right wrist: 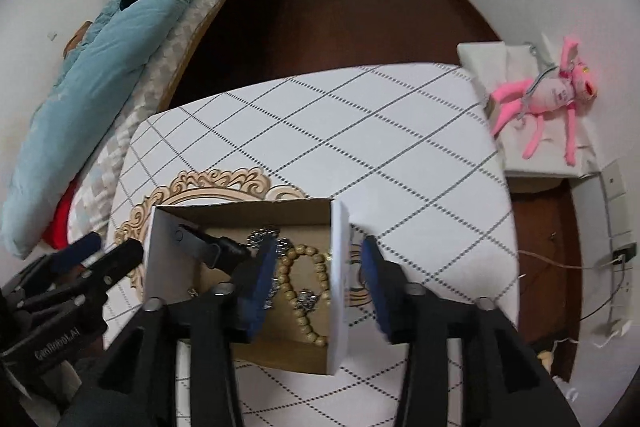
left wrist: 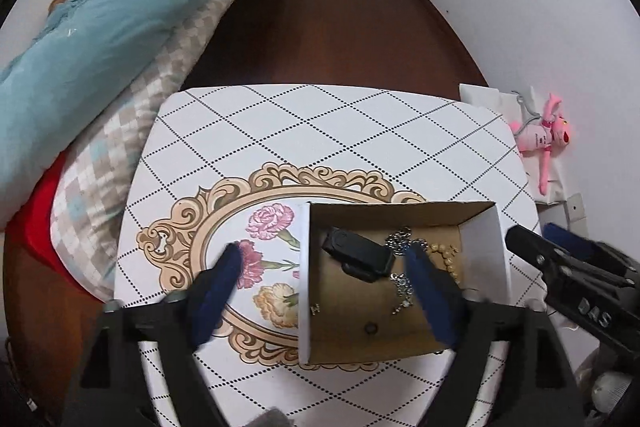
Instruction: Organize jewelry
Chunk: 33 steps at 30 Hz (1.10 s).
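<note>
An open cardboard box (left wrist: 484, 251) with white outer walls stands on the table. In it lie a black watch (left wrist: 356, 255), a silver chain (left wrist: 400, 239), a wooden bead bracelet (right wrist: 308, 275) and a small ring (left wrist: 370, 327). My left gripper (left wrist: 324, 247) is open and straddles the box's left wall (left wrist: 304, 267), one finger outside and one inside, neither pad touching it. My right gripper (right wrist: 320, 245) is open around the right wall (right wrist: 338, 287), with a gap on both sides. Each gripper also shows at the edge of the other's view: right gripper (left wrist: 536, 231), left gripper (right wrist: 116, 243).
The table (left wrist: 320, 131) has a white cloth with a diamond pattern and a floral medallion. A bed with a blue quilt (left wrist: 100, 27) runs along the left. A pink plush toy (right wrist: 552, 95) lies on a white stand to the right, with cables (right wrist: 560, 263) below it.
</note>
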Each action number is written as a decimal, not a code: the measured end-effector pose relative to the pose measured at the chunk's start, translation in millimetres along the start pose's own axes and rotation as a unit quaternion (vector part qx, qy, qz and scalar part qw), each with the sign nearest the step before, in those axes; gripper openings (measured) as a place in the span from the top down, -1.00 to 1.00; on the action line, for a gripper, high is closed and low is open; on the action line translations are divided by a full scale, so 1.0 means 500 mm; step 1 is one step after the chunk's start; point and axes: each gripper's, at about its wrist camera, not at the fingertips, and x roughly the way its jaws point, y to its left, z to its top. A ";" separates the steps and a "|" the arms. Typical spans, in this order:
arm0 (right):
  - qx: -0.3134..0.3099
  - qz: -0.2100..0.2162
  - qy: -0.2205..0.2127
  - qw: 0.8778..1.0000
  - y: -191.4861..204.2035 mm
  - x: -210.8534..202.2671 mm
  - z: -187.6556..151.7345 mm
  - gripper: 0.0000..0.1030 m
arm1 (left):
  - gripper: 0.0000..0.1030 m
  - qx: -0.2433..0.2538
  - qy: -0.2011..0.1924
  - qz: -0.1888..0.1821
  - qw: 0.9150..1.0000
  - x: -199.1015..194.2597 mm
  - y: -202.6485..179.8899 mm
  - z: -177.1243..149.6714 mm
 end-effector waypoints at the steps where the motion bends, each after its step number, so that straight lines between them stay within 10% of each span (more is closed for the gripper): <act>1: -0.006 -0.008 -0.003 1.000 0.002 -0.003 -0.002 -0.49 | -1.00 0.002 -0.001 0.003 1.000 0.001 -0.001 -0.001; 4: -0.020 -0.032 -0.009 0.999 0.008 -0.012 -0.006 -0.87 | -1.00 0.010 -0.012 0.018 1.000 -0.002 -0.005 -0.010; 12: -0.040 -0.097 -0.036 0.994 0.020 -0.055 -0.047 -0.98 | -1.00 -0.003 -0.038 0.032 0.999 -0.041 0.010 -0.043; 33: -0.014 -0.100 -0.127 0.987 0.031 -0.297 -0.231 -0.98 | -1.00 -0.003 -0.115 0.041 0.993 -0.296 -0.015 -0.197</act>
